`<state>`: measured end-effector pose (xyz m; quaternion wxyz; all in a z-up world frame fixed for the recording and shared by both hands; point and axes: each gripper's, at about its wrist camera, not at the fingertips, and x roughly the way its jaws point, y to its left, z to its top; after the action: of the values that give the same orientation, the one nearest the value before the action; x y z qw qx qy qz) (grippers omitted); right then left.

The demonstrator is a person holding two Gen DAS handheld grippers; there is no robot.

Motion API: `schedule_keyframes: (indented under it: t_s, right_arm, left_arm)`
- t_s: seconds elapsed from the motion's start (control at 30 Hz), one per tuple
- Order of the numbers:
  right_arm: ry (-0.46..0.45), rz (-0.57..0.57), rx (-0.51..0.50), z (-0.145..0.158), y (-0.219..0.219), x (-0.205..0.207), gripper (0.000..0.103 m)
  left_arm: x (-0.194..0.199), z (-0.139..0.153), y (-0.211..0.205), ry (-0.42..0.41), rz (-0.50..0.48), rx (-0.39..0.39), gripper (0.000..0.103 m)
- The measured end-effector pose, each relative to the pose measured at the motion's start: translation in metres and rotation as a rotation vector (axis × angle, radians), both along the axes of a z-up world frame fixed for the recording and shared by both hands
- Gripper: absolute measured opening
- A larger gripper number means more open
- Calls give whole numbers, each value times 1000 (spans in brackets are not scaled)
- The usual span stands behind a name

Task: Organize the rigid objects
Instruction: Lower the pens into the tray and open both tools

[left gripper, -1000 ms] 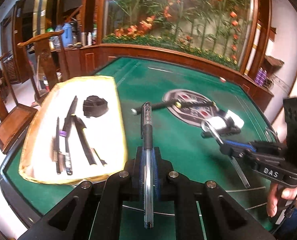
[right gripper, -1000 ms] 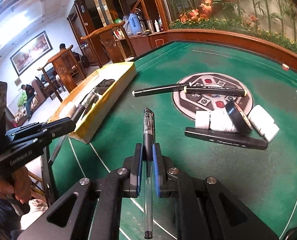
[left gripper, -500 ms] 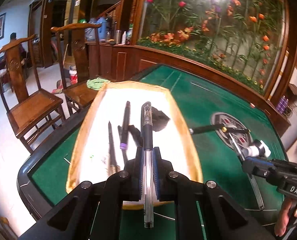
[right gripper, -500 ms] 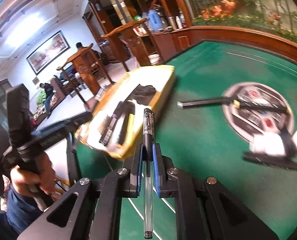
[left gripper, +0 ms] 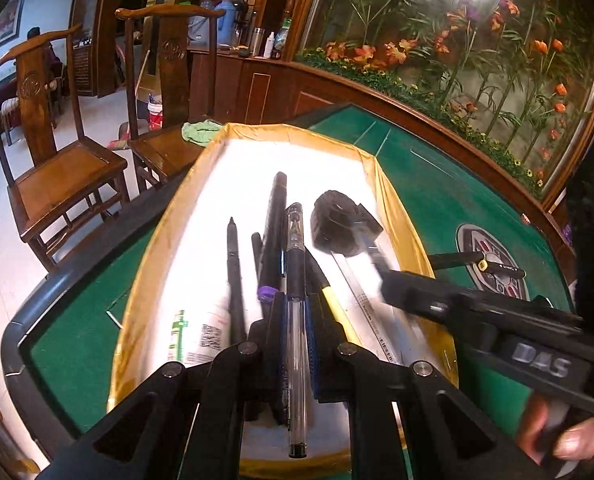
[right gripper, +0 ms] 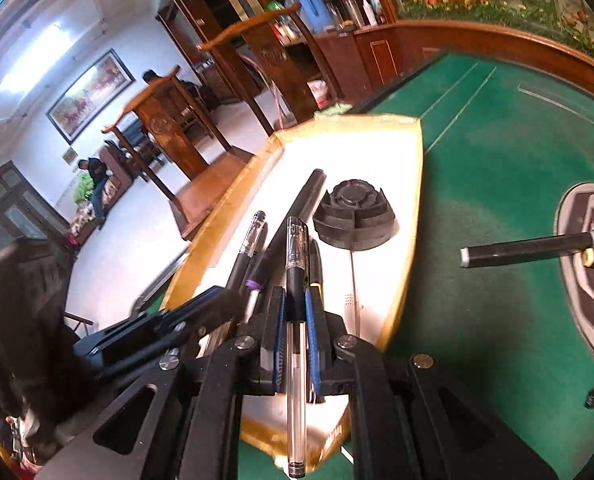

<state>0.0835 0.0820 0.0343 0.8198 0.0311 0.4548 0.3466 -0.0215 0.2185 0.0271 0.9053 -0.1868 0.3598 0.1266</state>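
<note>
The left gripper (left gripper: 295, 320) clamps a clear ballpoint pen (left gripper: 295, 248) over the gold-rimmed white tray (left gripper: 401, 216); its own fingers hide the pens beneath. The right gripper (right gripper: 295, 312) pinches a second clear pen (right gripper: 296, 248) over the same tray, beside a black ribbed cap (right gripper: 353, 216). In the left view the right gripper's tip is motion-blurred. On the green table (right gripper: 497, 168), a black marker (right gripper: 525, 250) runs partly off-frame.

Two wooden chairs (left gripper: 63, 168) beside green table (left gripper: 429, 184); flower display (left gripper: 477, 60) behind; framed painting (right gripper: 91, 94) on wall.
</note>
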Motion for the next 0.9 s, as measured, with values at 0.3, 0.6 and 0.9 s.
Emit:
schedule_keyframes:
  t_s: [0.3,0.6,0.9]
  right_arm:
    - [1,-11,-53,-20,14,9,9]
    - [-39,2,-111,-19,17,8,10]
    - [-50,-4,-28,-7,1,1,30]
  left_arm:
    - [6,-11,-5,25,-12,2,8]
    - [3,-12,-4,12,0,-24,9]
    - [-10,2,-10,-27,13,-33,45]
